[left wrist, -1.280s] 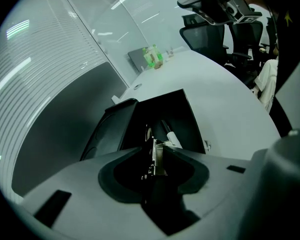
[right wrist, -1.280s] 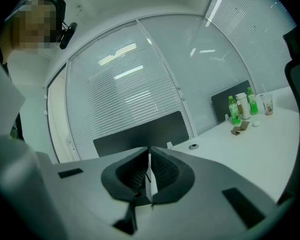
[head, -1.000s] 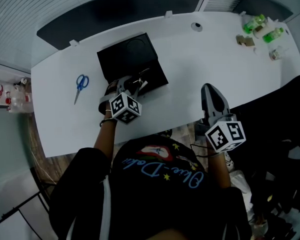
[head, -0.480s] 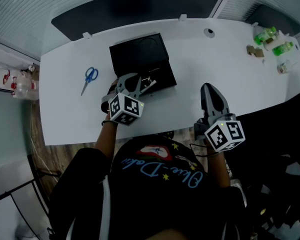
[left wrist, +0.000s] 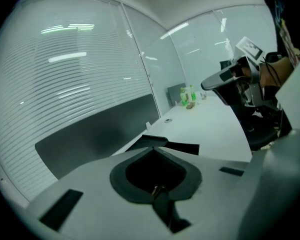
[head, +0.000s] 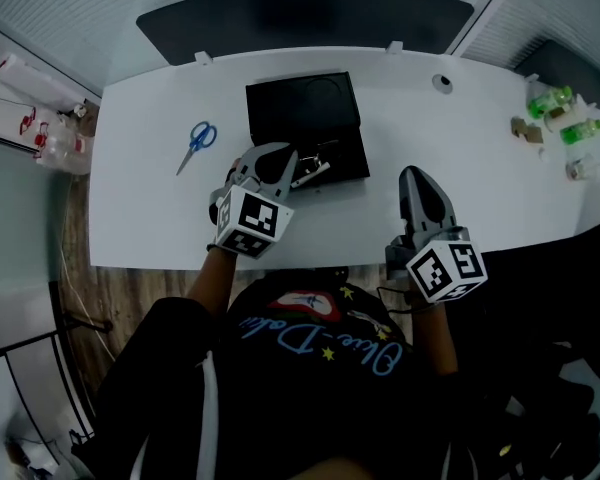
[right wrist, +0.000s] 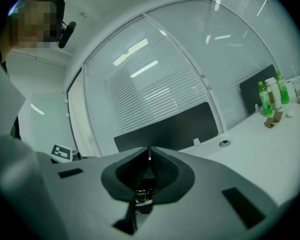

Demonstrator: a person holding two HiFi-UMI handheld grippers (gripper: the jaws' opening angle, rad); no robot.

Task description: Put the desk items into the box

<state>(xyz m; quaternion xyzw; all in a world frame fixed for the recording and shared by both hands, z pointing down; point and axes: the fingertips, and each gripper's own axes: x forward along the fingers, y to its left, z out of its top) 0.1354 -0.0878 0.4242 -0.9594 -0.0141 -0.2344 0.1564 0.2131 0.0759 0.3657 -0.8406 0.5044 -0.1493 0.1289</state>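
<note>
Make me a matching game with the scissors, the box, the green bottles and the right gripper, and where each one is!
Things:
1. scissors
2. box
3. green bottles
4. right gripper

Places:
A. at the far right end of the desk
B. over the desk's near edge, jaws together
C. lying flat on the desk, left of the box
D. in the middle of the desk, towards its far side

Pairs: 1-C, 2-D, 3-A, 4-B
</note>
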